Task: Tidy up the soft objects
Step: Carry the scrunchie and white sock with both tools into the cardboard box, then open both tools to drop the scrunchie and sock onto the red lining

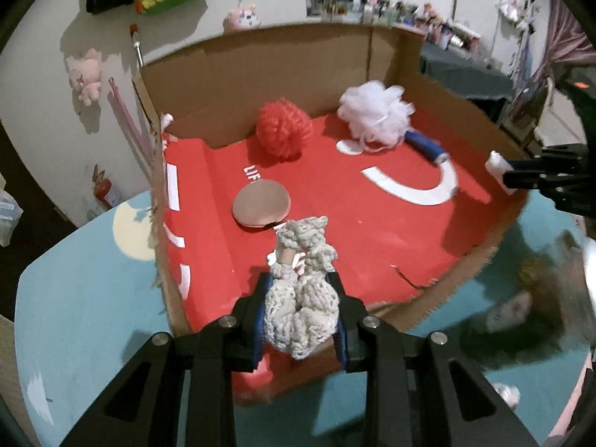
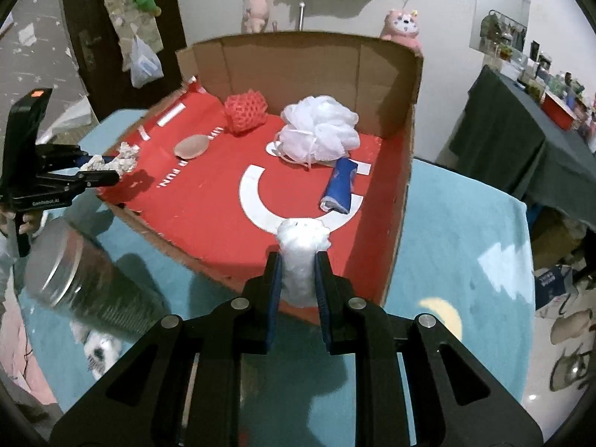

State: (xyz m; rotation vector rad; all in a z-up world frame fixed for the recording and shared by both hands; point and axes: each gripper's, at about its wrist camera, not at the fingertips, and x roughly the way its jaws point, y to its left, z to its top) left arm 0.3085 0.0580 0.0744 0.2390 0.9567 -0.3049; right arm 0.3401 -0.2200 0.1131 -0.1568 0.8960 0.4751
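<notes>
Cream crocheted bundle (image 1: 301,298) between jaws, over red-lined box (image 1: 372,223).

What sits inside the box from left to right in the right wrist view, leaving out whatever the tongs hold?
Tan round pad → red mesh puff → white bath pouf → blue rolled cloth, all on the red floor of the cardboard box.

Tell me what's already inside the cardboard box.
On the cardboard box's red floor: a red mesh ball, white bath pouf, blue roll and round tan pad. Anything beneath the pouf is hidden.
</notes>
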